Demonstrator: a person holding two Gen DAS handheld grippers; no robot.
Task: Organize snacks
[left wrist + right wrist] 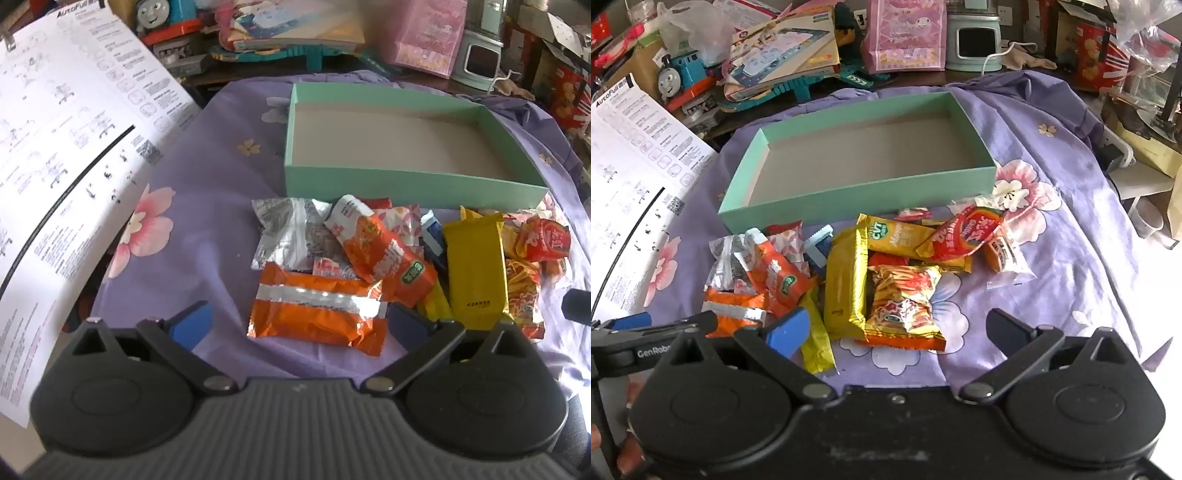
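Observation:
A pile of snack packets lies on the purple flowered cloth in front of an empty mint-green box (413,186) (849,192). My left gripper (299,321) is open, its fingers either side of an orange-and-silver packet (317,314), not closed on it. Behind it lie an orange-white packet (380,251), a silver packet (288,229) and a yellow packet (476,273). My right gripper (897,328) is open, just in front of a yellow-red noodle snack packet (905,302) and a yellow packet (846,284). A red packet (964,236) lies near the box.
A large white printed instruction sheet (62,155) (631,173) lies on the left. Behind the box stand a toy train (679,77), picture books (783,55), a pink bag (905,33) and a mint appliance (975,44). Clutter fills the right edge.

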